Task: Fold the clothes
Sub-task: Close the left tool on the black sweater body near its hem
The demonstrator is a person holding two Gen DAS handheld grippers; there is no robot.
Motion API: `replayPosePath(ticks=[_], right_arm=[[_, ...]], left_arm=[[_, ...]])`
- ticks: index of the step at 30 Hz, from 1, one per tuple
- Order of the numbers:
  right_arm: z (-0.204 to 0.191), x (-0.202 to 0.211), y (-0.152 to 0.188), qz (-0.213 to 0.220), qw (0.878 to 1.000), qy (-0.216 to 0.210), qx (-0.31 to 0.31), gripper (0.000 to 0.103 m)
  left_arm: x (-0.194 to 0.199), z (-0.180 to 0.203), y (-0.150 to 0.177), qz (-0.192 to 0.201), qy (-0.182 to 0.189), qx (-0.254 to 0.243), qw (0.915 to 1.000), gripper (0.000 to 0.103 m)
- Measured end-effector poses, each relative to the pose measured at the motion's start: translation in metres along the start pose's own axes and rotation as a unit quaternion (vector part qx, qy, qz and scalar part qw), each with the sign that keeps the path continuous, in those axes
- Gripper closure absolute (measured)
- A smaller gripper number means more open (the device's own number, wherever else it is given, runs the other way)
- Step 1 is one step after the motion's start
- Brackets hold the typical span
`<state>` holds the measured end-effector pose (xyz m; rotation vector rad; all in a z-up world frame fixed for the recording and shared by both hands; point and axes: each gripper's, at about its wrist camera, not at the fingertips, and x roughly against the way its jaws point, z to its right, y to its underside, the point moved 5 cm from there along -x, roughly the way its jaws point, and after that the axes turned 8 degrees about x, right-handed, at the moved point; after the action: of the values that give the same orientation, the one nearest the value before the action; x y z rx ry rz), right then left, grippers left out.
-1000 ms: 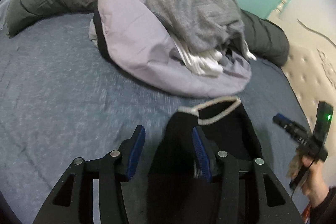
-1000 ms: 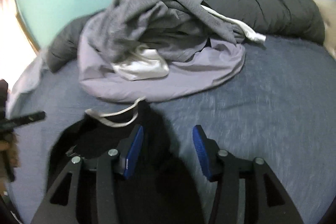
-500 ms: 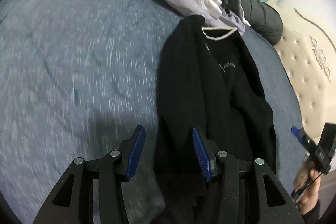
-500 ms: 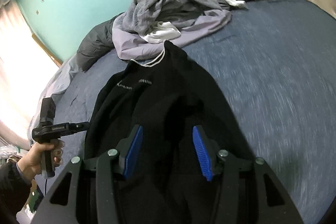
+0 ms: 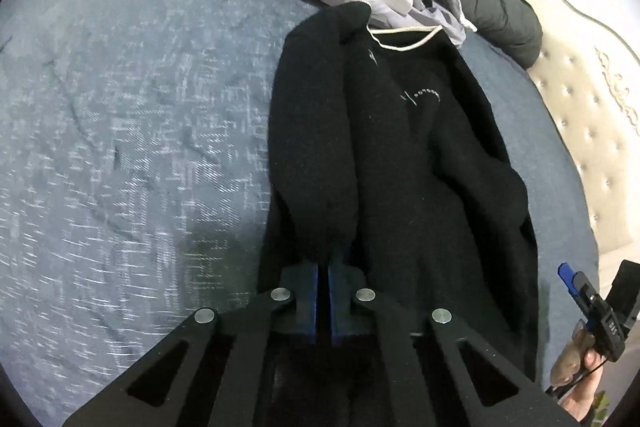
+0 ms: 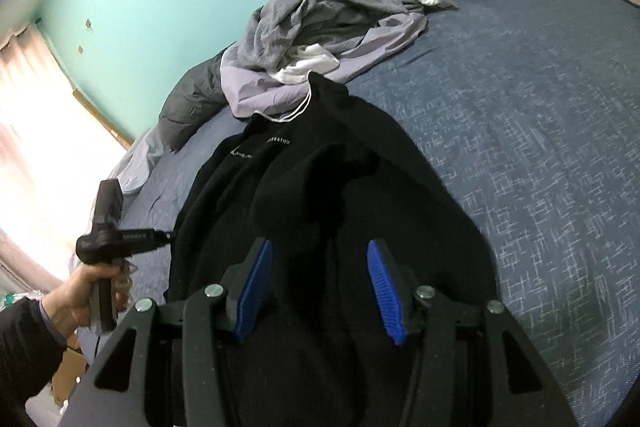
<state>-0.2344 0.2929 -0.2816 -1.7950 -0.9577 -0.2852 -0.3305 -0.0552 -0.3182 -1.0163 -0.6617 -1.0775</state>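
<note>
Sweater (image 5: 400,155) hem between left fingers (image 5: 310,301)

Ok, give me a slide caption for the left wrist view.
Left gripper shut on the black sweatshirt laid on the blue bedspread.

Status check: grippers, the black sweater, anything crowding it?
Left gripper just closed on black sweater. Right gripper open above it. Clothes pile touches the collar.
</note>
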Motion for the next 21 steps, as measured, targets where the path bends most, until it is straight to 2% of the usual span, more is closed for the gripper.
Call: replayPosePath(ticks=[8,12,17,21], right_arm=[[-0.001,0.002,0.002,0.007,1.0,-0.013,-0.008,0.052],[0.002,0.001,0.001,0.009,1.0,-0.011,-0.015,0.052],[0.004,0.0,0.002,0.009,1.0,-0.012,-0.018,0.052],[0.005,0.002,0.002,0.011,1.0,-0.012,-0.022,0.052]], left_arm=[[0.054,-0.053,-0.044,0.047,-0.048,0.03,0.9973,0.1],[0.051,-0.065,-0.058,0.035,-0.068,0.037,0.9964,0.097],[0.054,-0.06,-0.047,0.042,-0.058,0.027,0.9971,0.095],[0.063,-0.071,-0.025,0.035,-0.05,0.031,0.9977,0.094]])
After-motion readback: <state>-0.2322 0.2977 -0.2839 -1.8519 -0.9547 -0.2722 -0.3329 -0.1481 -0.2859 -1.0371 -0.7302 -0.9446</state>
